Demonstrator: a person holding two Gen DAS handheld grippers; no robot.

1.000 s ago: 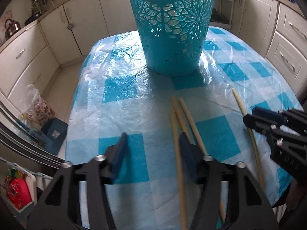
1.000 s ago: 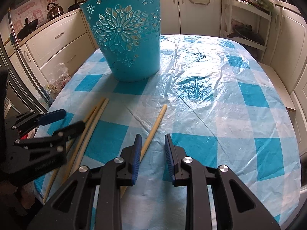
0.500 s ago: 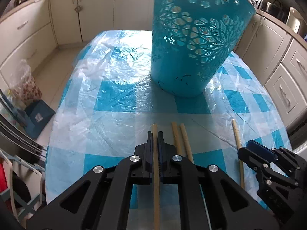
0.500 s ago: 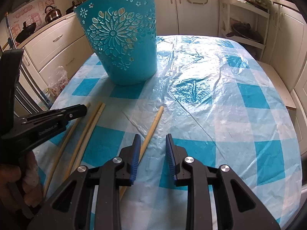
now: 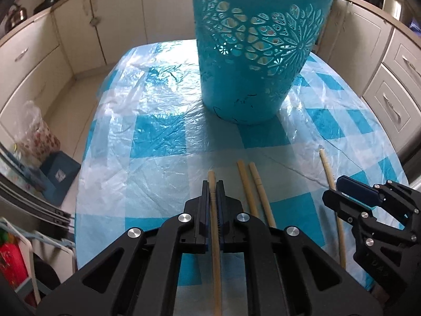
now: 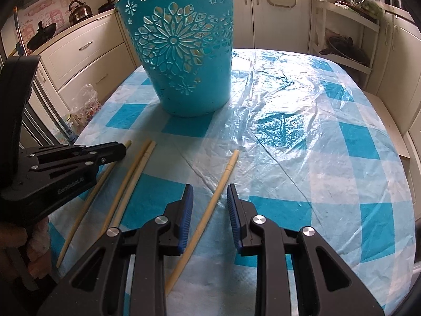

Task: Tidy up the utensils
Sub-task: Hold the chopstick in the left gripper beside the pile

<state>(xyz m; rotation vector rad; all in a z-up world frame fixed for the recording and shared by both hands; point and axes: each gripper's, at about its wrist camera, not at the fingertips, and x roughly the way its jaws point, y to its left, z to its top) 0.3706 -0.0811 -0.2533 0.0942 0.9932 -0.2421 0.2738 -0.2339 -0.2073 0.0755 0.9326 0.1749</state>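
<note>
Four pale wooden chopsticks lie on the blue-and-white checked table (image 6: pixel 315 158). My left gripper (image 5: pixel 213 188) is shut on the leftmost chopstick (image 5: pixel 210 177), whose tip pokes out past the pads. Two more chopsticks (image 5: pixel 252 187) lie side by side just right of it. In the right wrist view the left gripper (image 6: pixel 122 149) shows at the left, with that chopstick (image 6: pixel 86 205) running under it. My right gripper (image 6: pixel 210 205) stands open astride the fourth chopstick (image 6: pixel 226 171), pads not touching it. The right gripper (image 5: pixel 332 191) also shows in the left wrist view. A teal cut-out basket (image 6: pixel 181 52) stands upright beyond the chopsticks.
A crinkled clear plastic sheet (image 5: pixel 158 105) covers the tablecloth. Cream kitchen cabinets (image 5: pixel 34 60) ring the table. A floral bag (image 5: pixel 36 134) and a blue box (image 5: pixel 59 171) sit on the floor at the left. A person's hand (image 6: pixel 15 239) holds the left gripper.
My left gripper, open a second ago with a chopstick by its right finger, has shifted and shut on the leftmost chopstick. The right gripper has stayed over the fourth chopstick.
</note>
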